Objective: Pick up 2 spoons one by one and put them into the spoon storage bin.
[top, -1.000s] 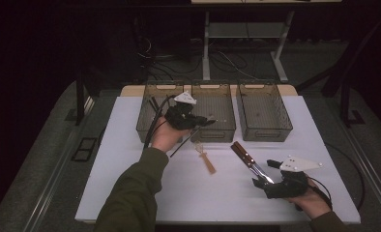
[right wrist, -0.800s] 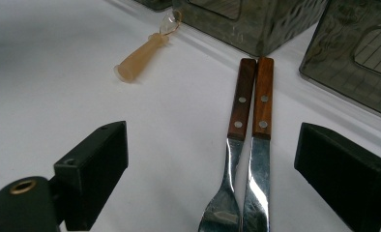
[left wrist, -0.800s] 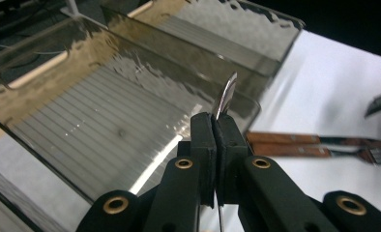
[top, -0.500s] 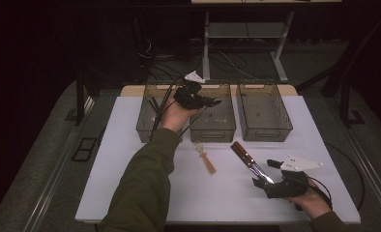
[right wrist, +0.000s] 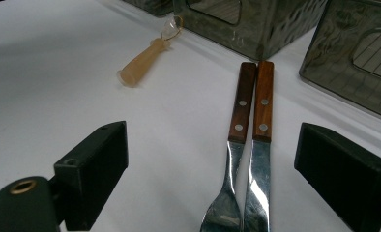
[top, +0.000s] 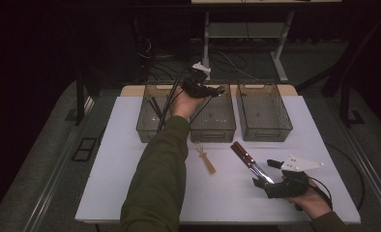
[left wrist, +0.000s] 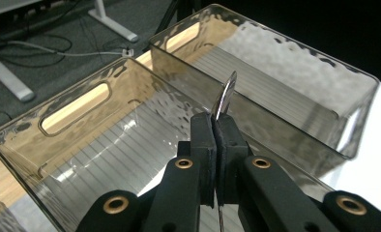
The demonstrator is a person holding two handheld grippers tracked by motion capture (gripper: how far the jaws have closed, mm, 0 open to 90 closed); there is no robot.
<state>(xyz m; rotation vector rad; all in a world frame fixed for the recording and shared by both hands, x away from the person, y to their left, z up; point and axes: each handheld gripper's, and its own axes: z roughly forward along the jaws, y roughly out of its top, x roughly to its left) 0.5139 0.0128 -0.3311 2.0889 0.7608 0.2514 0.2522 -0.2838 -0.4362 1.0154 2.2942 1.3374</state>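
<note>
- Metal utensil (left wrist: 226, 94) sat pinched between the pressed-together jaws of the left gripper (left wrist: 216, 126), its thin shiny end poking up past the pads; which kind of utensil it was could not be told.
- Left gripper (top: 201, 86) hung over the far end of the middle bin (top: 213, 126), held by a hand on an arm in a green sleeve (top: 157, 179).
- Middle bin (left wrist: 72, 159) was see-through and smoky grey with a ribbed floor and a slot handle in its far wall.
- Right bin (left wrist: 295, 82) stood just beside it, wall to wall, and looked the same.
- Left bin (top: 152, 126) had dark slender things lying in it.
- All 3 bins stood in a row along the far edge of the white table (top: 111, 174).
- Wooden-handled fork (right wrist: 236, 145) and knife (right wrist: 260, 150) lay side by side, touching, on the table in front of the right bin (top: 263, 112).
- Right gripper (right wrist: 212, 179) rested low on the table with its jaws spread wide on either side of the fork and knife, pads clear of both.
- Right gripper (top: 275, 181) sat near the table's right front corner.
- Small tan-handled tool (right wrist: 145, 60) with a clear tip lay near the middle bin, well apart from the fork.
</note>
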